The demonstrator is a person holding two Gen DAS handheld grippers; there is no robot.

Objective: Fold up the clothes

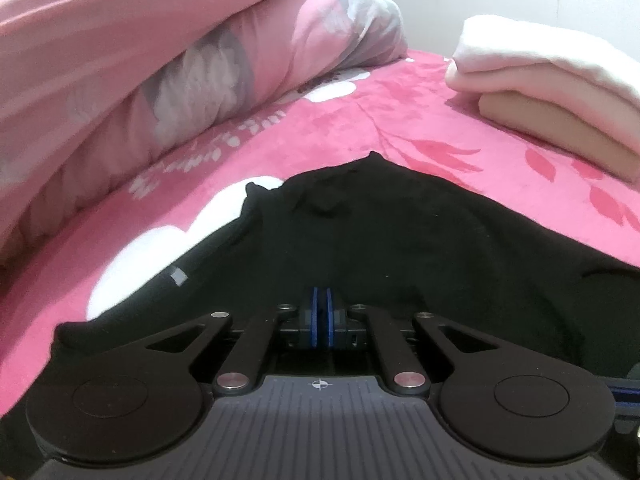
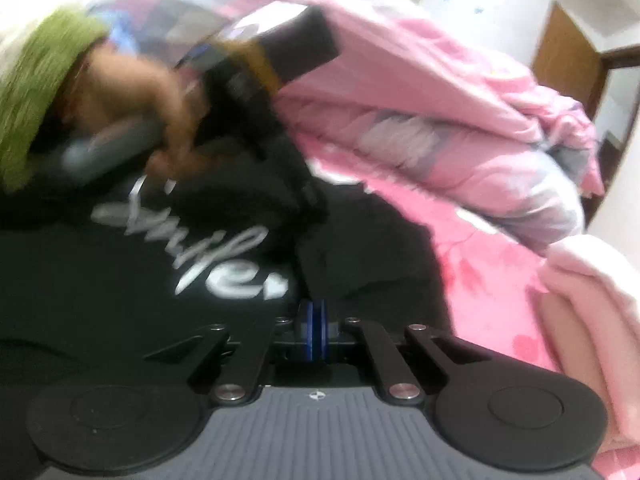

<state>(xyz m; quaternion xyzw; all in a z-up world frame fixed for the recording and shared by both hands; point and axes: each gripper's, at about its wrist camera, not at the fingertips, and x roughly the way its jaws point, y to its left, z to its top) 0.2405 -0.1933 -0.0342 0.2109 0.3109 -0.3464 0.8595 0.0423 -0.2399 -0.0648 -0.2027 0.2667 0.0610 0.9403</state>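
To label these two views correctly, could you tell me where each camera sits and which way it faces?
Left wrist: on the left gripper, facing along the black garment toward the folded stack.
Right wrist: on the right gripper, blurred, facing the person's hand.
Shared: garment, pink duvet, stack.

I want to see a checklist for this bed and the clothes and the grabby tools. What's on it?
Surface: pink flowered bedspread.
Job's things: black garment spread flat, white lettering showing; folded pale stack far right.
Clutter: bunched pink quilt along the left.
Grippers: left tool shut, at the garment's near edge; right tool shut, over the garment; whether either pinches cloth cannot be told.
Cables: nothing seen.
Surroundings: white wall, wooden door; view blurred.
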